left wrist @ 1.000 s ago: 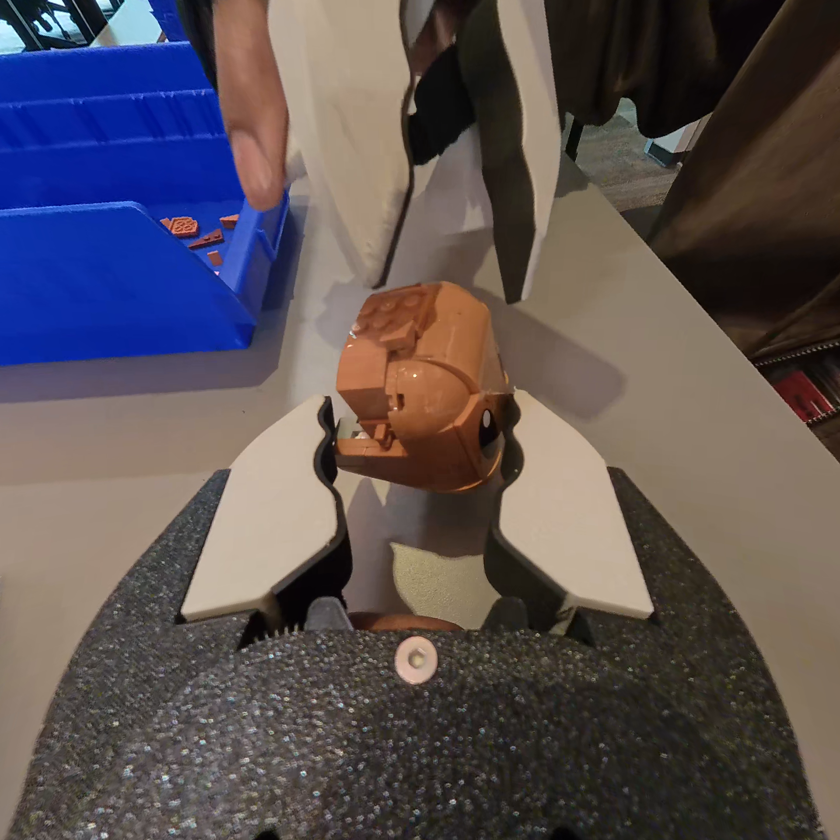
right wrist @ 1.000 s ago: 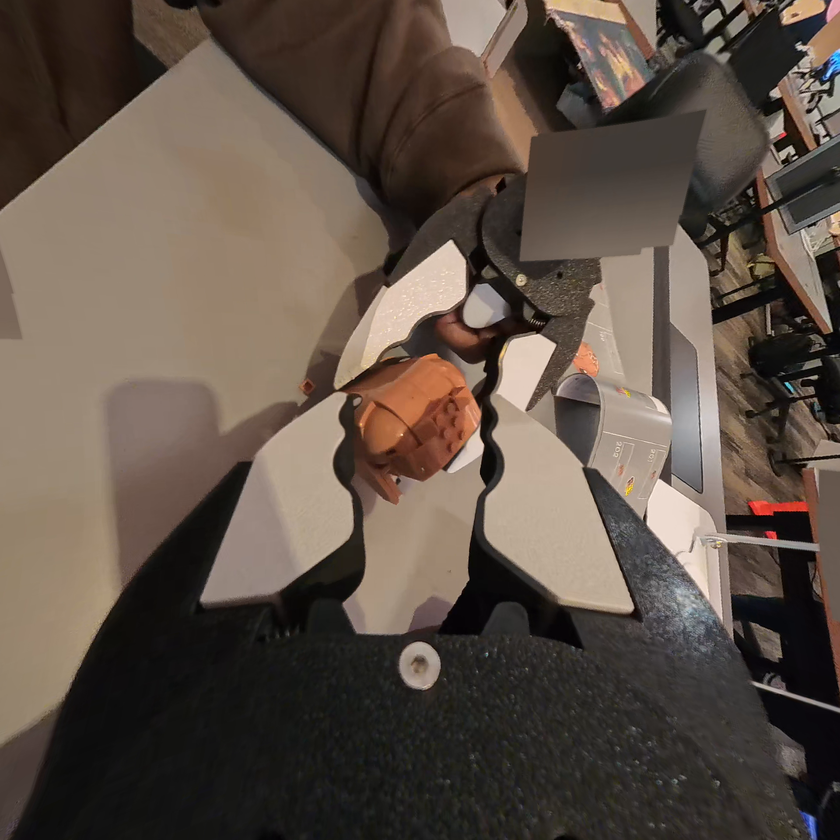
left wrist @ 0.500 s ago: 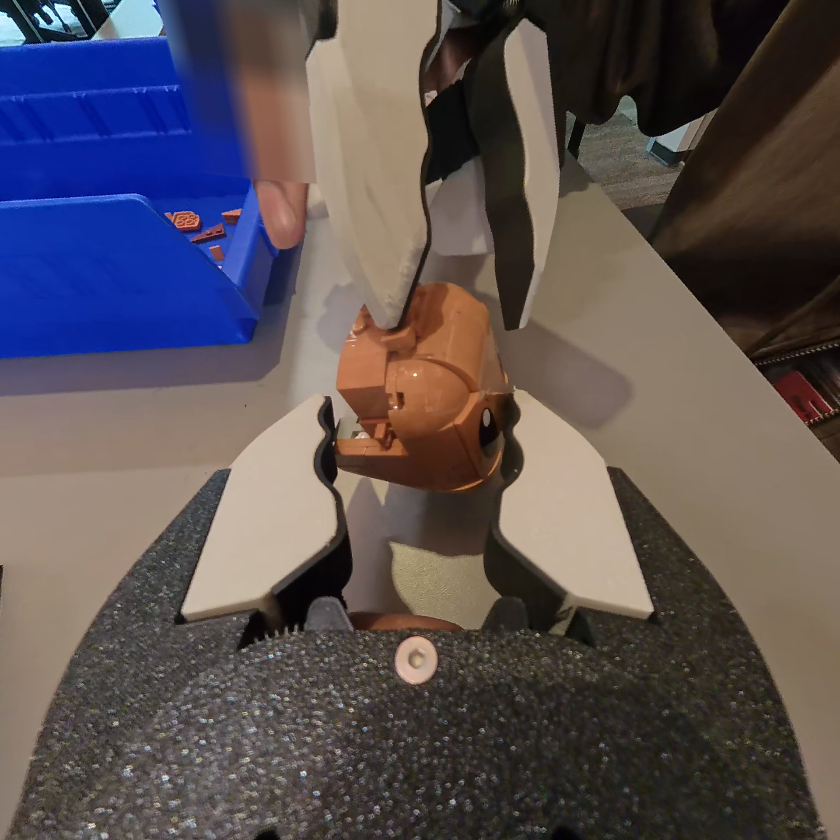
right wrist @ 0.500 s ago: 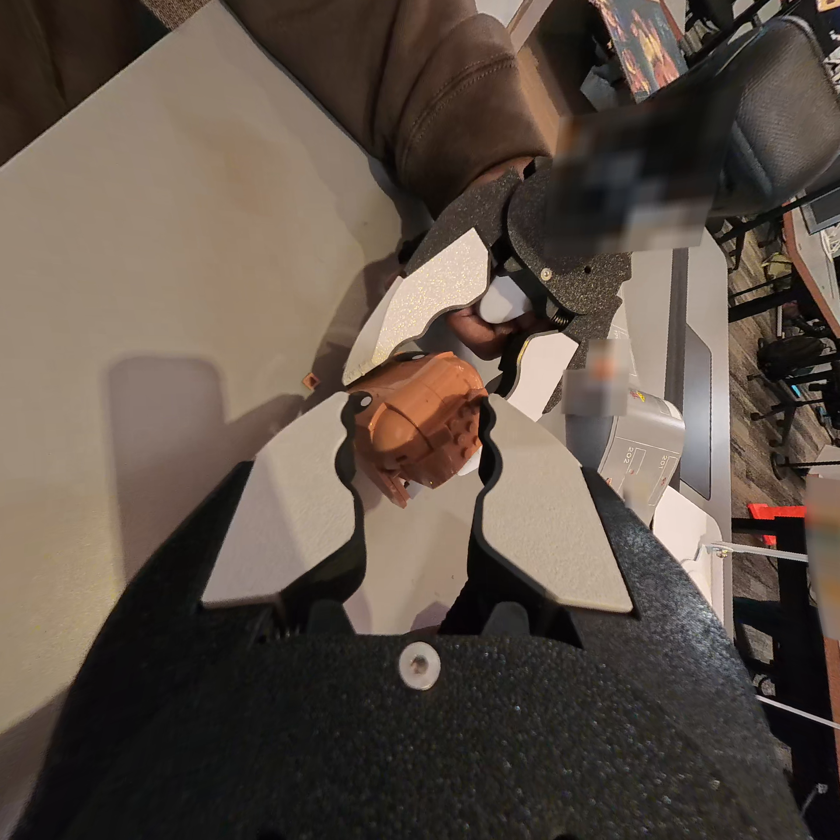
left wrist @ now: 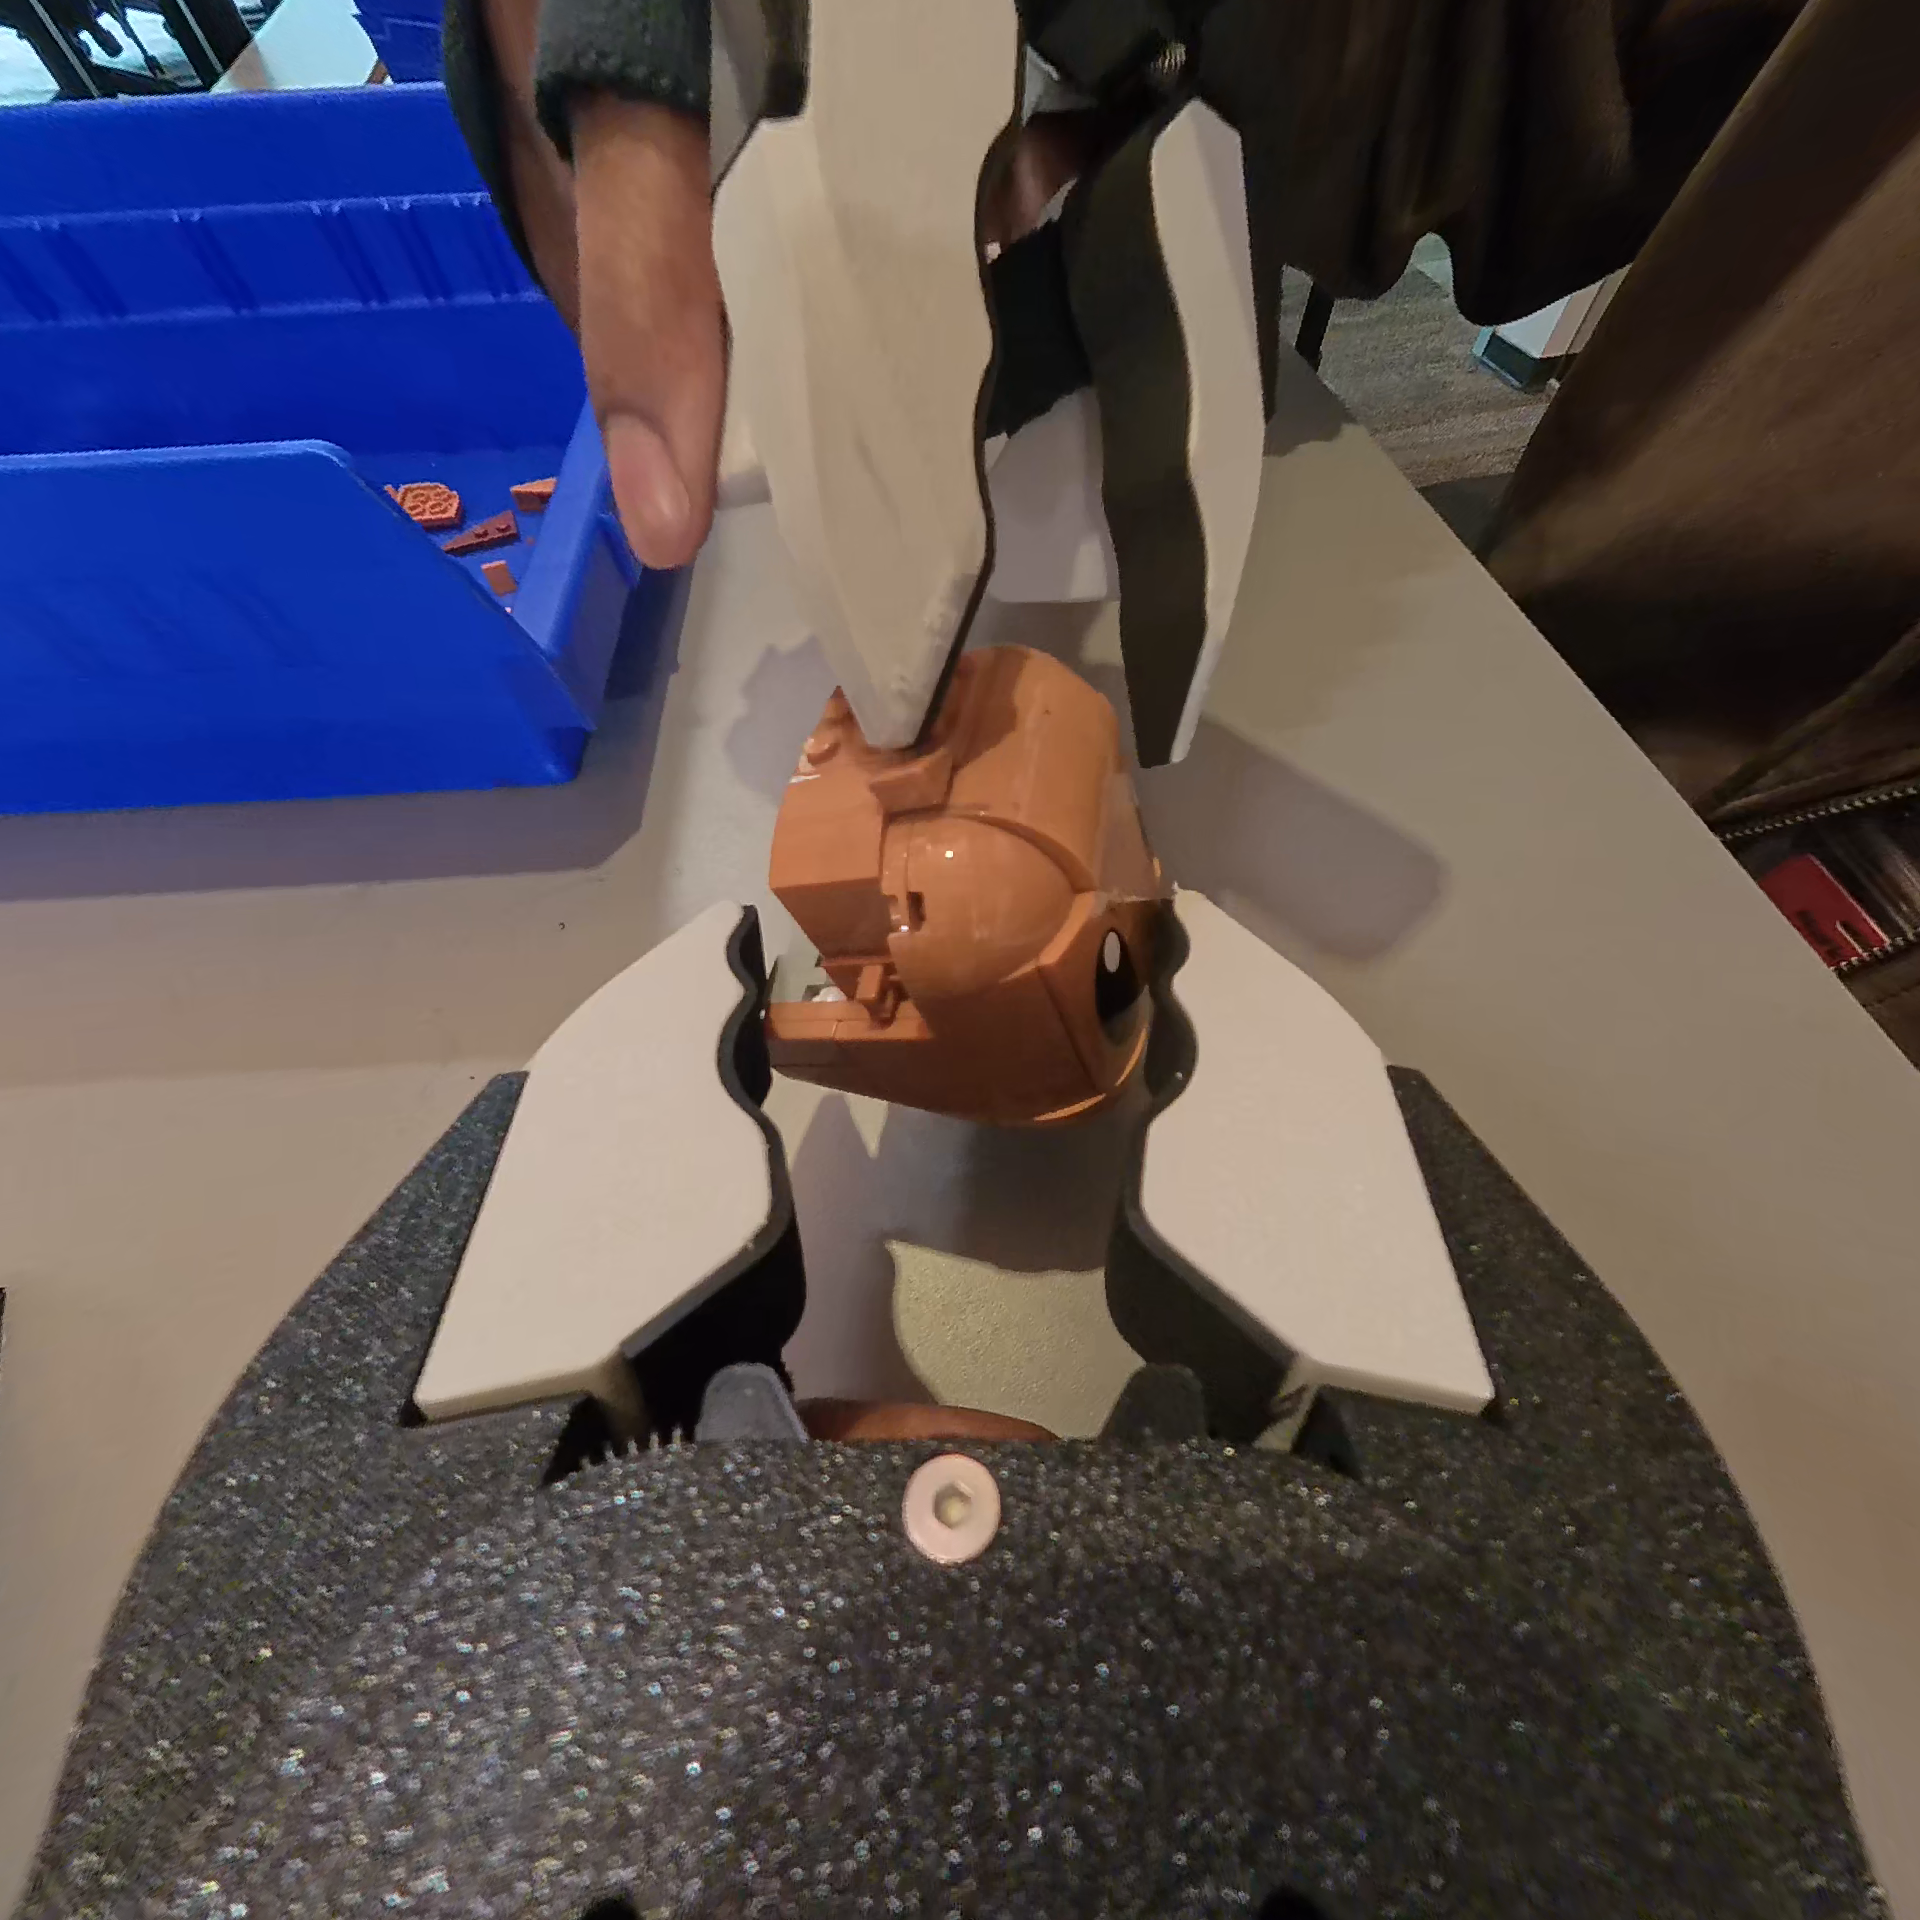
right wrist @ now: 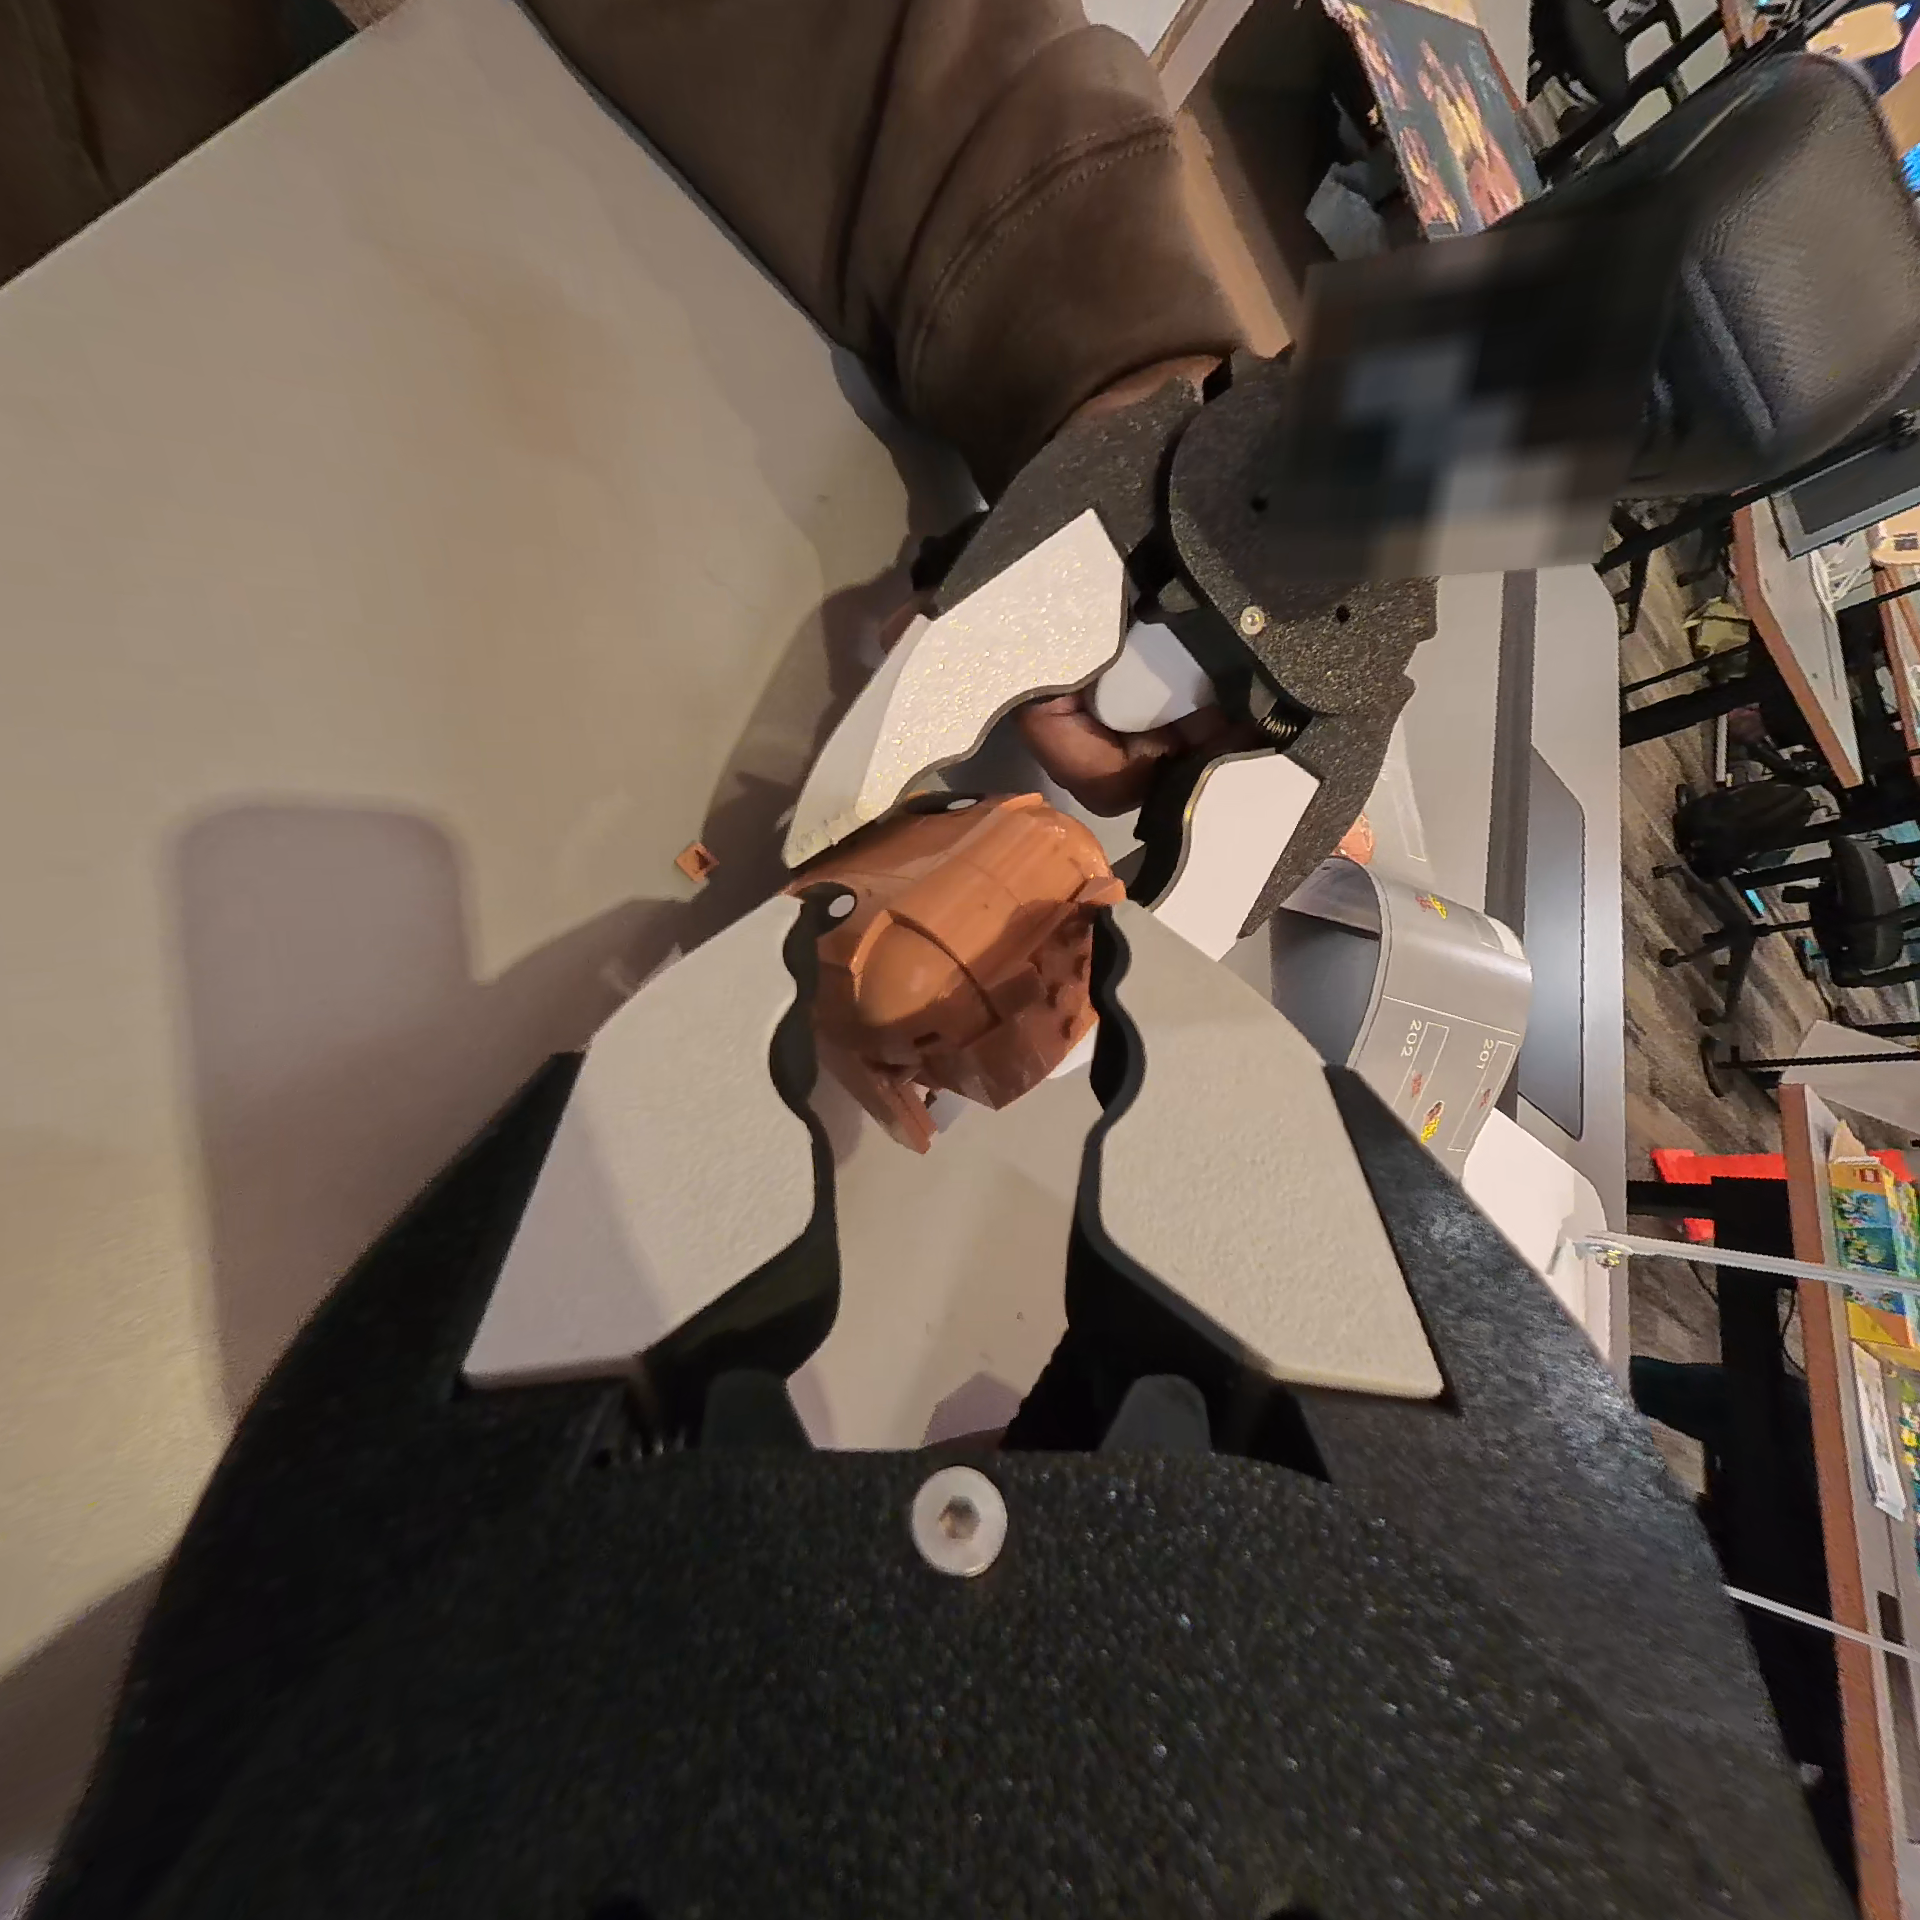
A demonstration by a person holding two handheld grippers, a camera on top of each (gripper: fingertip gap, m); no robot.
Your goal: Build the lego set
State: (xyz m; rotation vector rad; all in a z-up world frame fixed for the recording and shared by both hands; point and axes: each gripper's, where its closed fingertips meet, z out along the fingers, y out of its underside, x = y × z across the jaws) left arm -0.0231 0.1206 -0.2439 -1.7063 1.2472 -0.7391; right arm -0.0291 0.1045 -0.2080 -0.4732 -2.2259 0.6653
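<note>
Brown bricks are making up the rounded lego head (left wrist: 966, 935) that you are gripping in your left gripper (left wrist: 961, 997); its two pale fingers (left wrist: 623, 1164) are clenched on the head's sides, holding it above the grey surface (left wrist: 260, 1039), with a dark eye facing the right-side finger; your right gripper (left wrist: 1039, 717) is coming down from above in the left wrist view, its fingers standing apart and grasping nothing; one of those fingertips (left wrist: 899, 696) is pressing onto a small brown piece (left wrist: 914, 774) on the head's top, while the other is hanging just beside the head's far edge, and I cannot tell whether it is touching.

In the right wrist view, the same head (right wrist: 956, 977) is sitting between the right gripper's (right wrist: 956, 935) spread fingers (right wrist: 675, 1143), with the left gripper (right wrist: 966, 862) reaching in from the far side; a tiny loose brown piece (right wrist: 694, 858) is lying on the surface (right wrist: 364, 520) near the head.

You are keeping a blue bin (left wrist: 260, 644) on the surface to the left, well apart from the head; a few small brown pieces (left wrist: 468, 520) are lying inside it; your bare finger (left wrist: 649, 416) is hanging just in front of its rim.
</note>
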